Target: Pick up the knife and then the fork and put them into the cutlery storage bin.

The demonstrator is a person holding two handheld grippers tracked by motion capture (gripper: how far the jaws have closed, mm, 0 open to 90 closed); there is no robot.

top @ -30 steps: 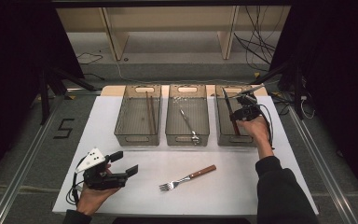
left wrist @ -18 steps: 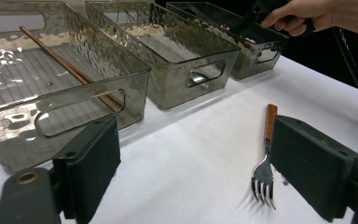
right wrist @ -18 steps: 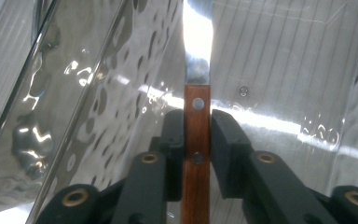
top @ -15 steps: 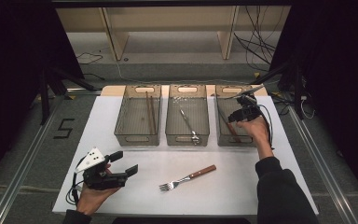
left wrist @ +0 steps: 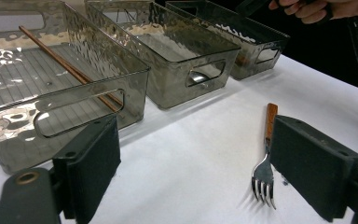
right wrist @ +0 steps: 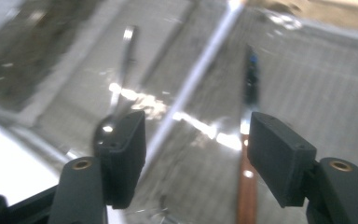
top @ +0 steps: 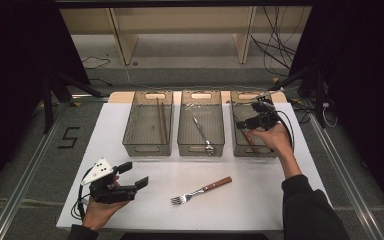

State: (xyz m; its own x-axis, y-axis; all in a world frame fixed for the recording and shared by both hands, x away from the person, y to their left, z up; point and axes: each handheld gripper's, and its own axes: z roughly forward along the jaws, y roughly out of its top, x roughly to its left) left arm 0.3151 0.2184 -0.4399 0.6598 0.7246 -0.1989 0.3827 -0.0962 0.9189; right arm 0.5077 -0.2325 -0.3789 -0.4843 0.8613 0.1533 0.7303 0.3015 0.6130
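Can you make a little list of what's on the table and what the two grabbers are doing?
left bin: chopsticks inside
middle bin: metal utensil inside
right bin: wooden-handled utensil inside
fork: on the white mat, in front of the bins
left gripper: open, empty, near the fork
right gripper: over the right bin, fingers just opened, nothing between them

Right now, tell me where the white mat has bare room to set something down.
Free: the strip between the three smoked plastic bins and the wooden-handled fork, and the mat right of the fork. Crowded: the bins' row, and the near left corner by the left gripper.
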